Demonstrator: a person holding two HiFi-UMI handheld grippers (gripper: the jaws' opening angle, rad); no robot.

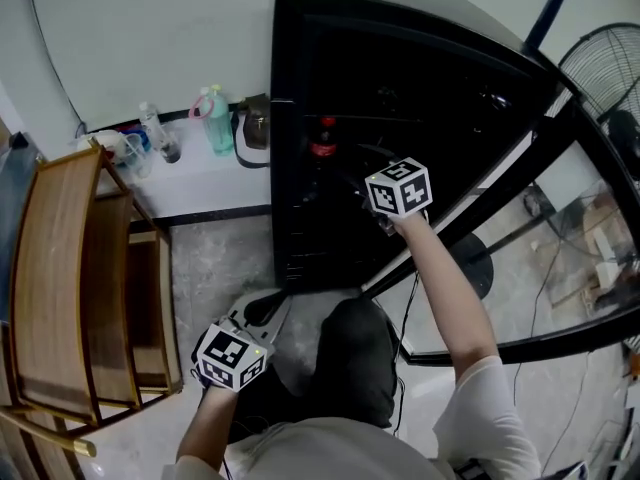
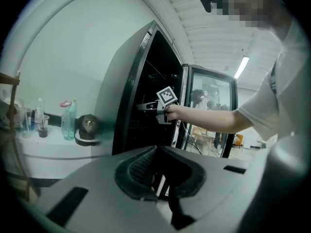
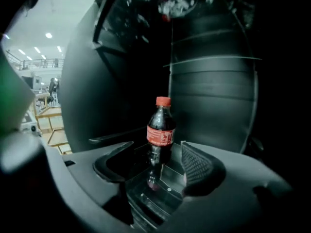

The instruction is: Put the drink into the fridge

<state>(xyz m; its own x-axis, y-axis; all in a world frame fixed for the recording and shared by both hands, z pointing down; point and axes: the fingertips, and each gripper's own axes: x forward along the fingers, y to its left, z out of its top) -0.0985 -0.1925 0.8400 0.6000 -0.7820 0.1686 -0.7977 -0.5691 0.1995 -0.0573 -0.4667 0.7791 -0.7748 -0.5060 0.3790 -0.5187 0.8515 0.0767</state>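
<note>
Fridge (image 1: 290,168) fills the upper centre of the head view, with its glass door (image 1: 500,178) swung out to the right. The right gripper (image 1: 375,193) reaches into the dark interior at mid frame. The bottle (image 1: 323,144) shows as a red cap just left of it, inside the cabinet. The left gripper (image 1: 262,316) hangs low at lower left, well apart from the fridge.

In the left gripper view, the jaws stand apart at bottom centre with nothing between them, only the fridge base and door frame beyond. The right arm reaches into the cabinet at mid frame.

In the right gripper view, the jaws are spread wide at the bottom. The bottle stands upright on a glossy shelf (image 3: 172,176) at centre, in line with the gap. There is clear space on both sides, so neither pad touches it and it looks released. The drink is therefore in the fridge, and the step in hand is judged to be backing out.

- Keep the jaws fully spread.
- Pull straight back along the jaw axis, with no sideways swing. The mesh pad (image 3: 197,163) at lower right sits nearer the bottle, so it is the one likely to clip it.
- The bottle is tall and narrow and may tip on a slick shelf.
- Clear the frame before touching the door.
</note>
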